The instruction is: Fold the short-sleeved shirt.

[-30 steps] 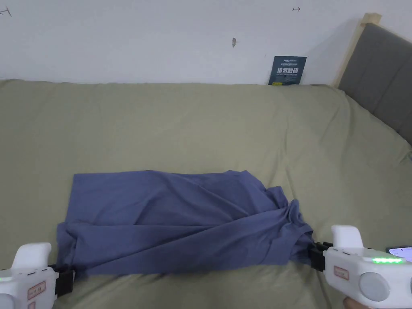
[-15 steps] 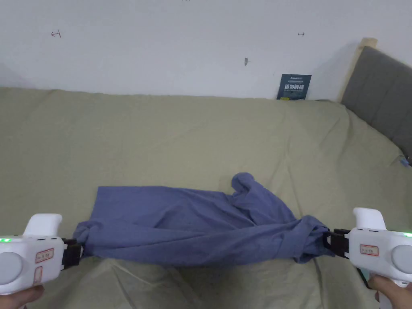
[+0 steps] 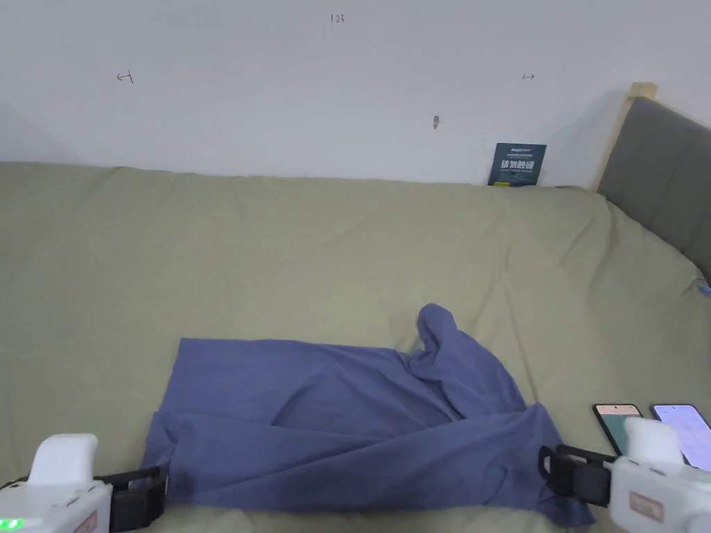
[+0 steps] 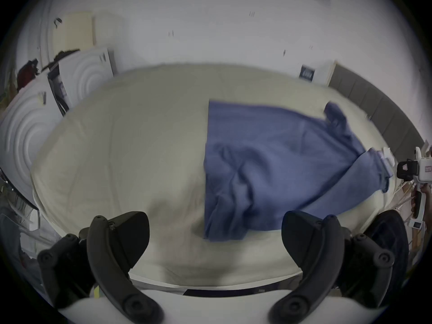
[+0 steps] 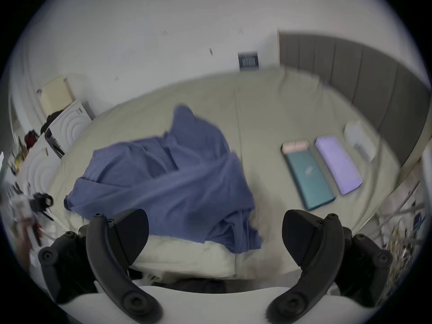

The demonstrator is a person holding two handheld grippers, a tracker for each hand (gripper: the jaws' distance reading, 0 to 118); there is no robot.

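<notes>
A blue short-sleeved shirt (image 3: 333, 416) lies rumpled across the near part of the olive bed (image 3: 278, 243), one sleeve bunched up at its far right. My left gripper (image 3: 149, 489) sits just off the shirt's near left corner, and its own view has the jaws (image 4: 215, 231) wide apart with only bed sheet between them. My right gripper (image 3: 548, 468) is at the shirt's near right corner, open (image 5: 215, 231), the cloth (image 5: 175, 177) lying ahead of it and not pinched. The shirt (image 4: 268, 165) rests free on the sheet.
Two phones (image 3: 618, 423) (image 3: 687, 430) lie on the bed right of the shirt, close to my right gripper. A grey headboard (image 3: 659, 166) stands at the far right. A dark card (image 3: 517, 164) leans on the wall. White cabinets (image 4: 81, 76) stand left of the bed.
Both grippers held the shirt's ends stretched between them earlier; they have now let go and the shirt has settled on the bed. The head camera has tilted up.
</notes>
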